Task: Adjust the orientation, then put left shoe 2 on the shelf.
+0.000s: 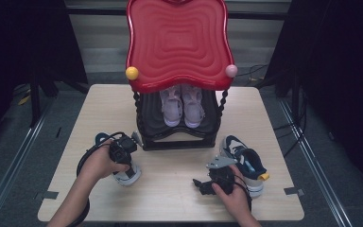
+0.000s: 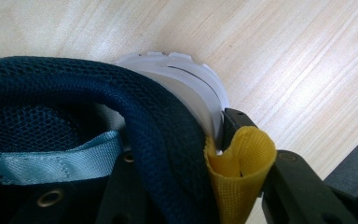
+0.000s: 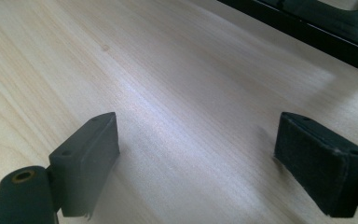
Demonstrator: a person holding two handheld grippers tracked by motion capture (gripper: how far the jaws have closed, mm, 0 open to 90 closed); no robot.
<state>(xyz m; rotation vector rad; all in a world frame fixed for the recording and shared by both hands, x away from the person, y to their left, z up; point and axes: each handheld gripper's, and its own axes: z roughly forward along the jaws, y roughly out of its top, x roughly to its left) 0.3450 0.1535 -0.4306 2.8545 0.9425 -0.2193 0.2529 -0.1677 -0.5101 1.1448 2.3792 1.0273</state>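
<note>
Gripping the heel of a navy mesh sneaker [image 2: 158, 140], the left gripper [image 1: 123, 153] had its jaws closed on the padded collar beside the yellow pull tab [image 2: 240, 172]. That shoe sat on the wooden table [image 1: 170, 189] at the front left, near the foot of the red shoe rack [image 1: 179, 42]. The right gripper [image 3: 200, 154] rested low over bare tabletop, jaws wide apart with nothing between them. Its matching sneaker [image 1: 246, 163] lay just beside the right hand [image 1: 234, 196]. A lilac pair of shoes [image 1: 182, 106] stood on the rack's dark lower shelf.
</note>
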